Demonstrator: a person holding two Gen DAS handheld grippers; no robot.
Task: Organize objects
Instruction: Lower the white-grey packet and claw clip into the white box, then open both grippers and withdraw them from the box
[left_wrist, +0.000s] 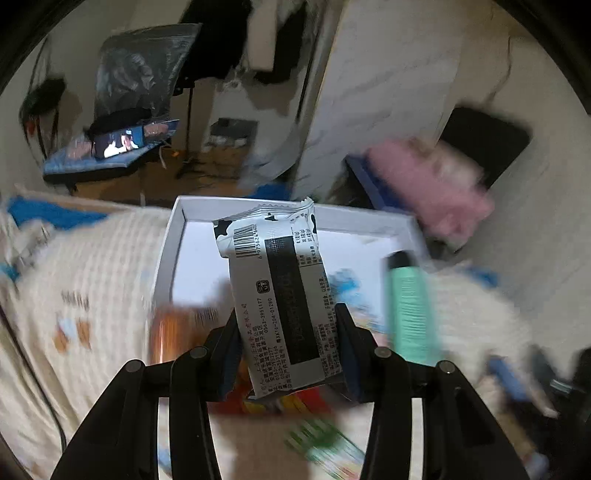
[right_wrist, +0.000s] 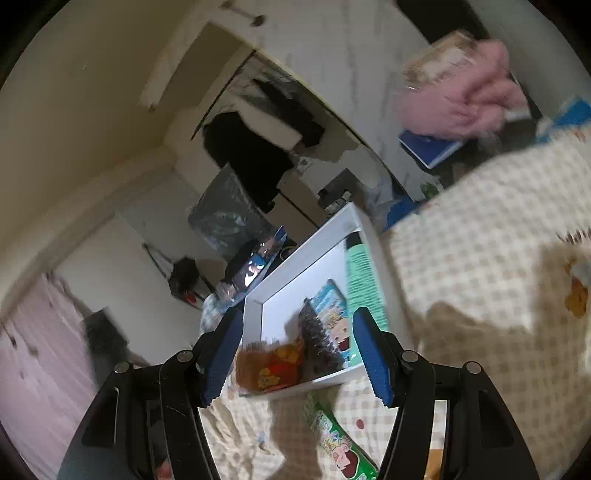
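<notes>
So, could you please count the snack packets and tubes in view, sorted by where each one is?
In the white tray: 3 (orange packet, blue cartoon packet, mint-green tube)
In the left gripper: 1 (black-and-white packet)
On the checked cloth: 1 (green cartoon packet)
Total: 5

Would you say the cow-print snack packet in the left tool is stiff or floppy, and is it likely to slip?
The packet is probably floppy: its crimped top droops sideways. It looks light, standing above the left tool unsupported. The glossy film may slip, though the pads pinch its lower half.

A pink fluffy garment (right_wrist: 461, 96) lies above a blue book (right_wrist: 428, 147).
</notes>
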